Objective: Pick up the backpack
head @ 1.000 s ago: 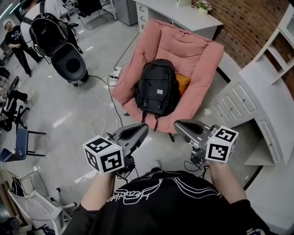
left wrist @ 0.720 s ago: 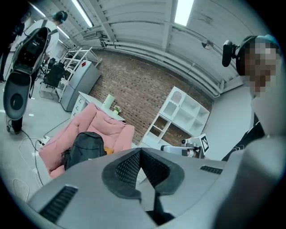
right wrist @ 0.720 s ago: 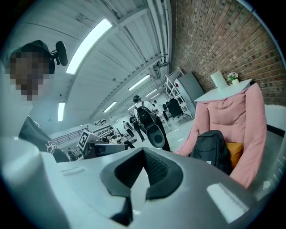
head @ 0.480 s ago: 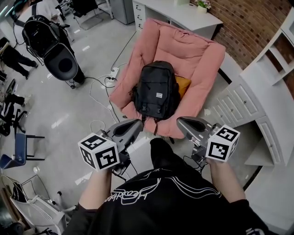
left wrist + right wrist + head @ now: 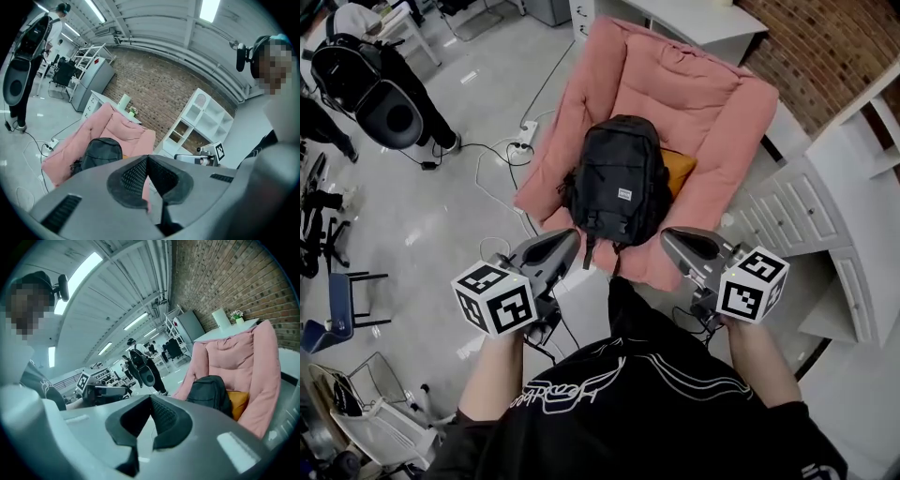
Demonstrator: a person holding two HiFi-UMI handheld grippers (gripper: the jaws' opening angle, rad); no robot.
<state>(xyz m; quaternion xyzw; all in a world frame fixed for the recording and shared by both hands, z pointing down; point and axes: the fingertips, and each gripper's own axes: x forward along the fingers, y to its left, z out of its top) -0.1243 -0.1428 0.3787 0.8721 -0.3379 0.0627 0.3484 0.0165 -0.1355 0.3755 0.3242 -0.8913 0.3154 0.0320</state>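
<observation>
Left gripper (image 5: 570,242) and right gripper (image 5: 668,240) have advanced nearer the backpack (image 5: 619,183); person's leg (image 5: 630,314) now forward.

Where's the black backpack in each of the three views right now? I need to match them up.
Head view: backpack at upper centre.
Left gripper view: backpack at lower left of centre.
Right gripper view: backpack right of centre.
Shared landmark: the pink armchair it lies on, in all three views.

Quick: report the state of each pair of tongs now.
Left tongs: closed, holding nothing.
Right tongs: closed, holding nothing.
Neither touches the backpack.
</observation>
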